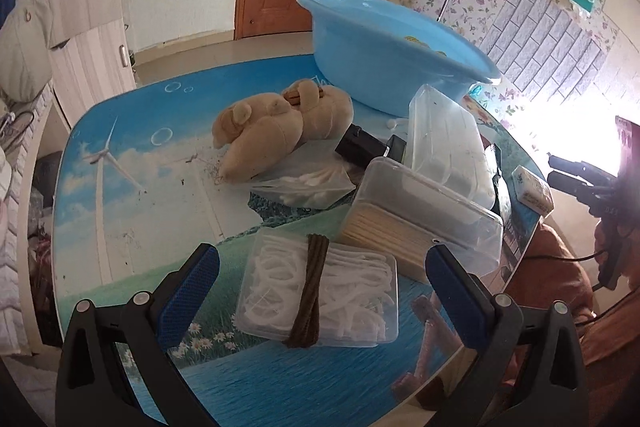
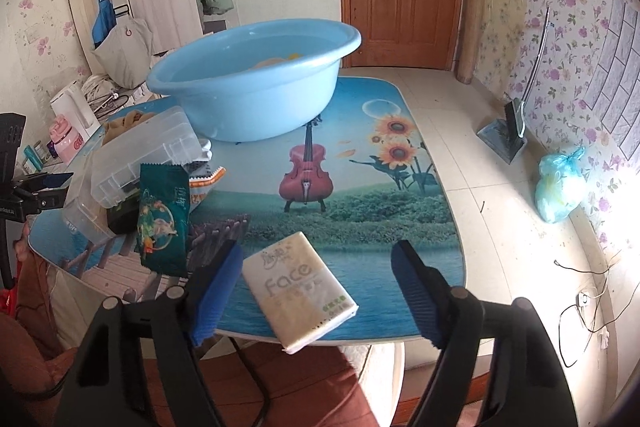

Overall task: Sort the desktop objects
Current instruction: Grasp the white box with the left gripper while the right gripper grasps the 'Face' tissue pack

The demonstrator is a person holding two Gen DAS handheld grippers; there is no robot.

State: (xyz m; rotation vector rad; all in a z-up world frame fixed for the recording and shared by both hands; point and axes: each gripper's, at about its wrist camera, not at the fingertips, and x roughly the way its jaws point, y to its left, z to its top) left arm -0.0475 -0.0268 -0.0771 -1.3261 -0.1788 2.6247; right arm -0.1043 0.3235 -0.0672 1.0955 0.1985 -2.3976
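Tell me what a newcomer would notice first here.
Probably the big blue basin at the far end of the picture-printed table. Next, the tan plush toy lying beside a pile of clear plastic boxes. A tissue pack sits between the open right hand-held gripper fingers.

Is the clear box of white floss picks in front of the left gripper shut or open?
Shut. The clear box lies flat on the table with its lid on and a brown band wrapped around its middle.

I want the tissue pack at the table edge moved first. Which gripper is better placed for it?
Right. The right gripper has open jaws either side of the tissue pack; the left gripper faces the floss-pick box.
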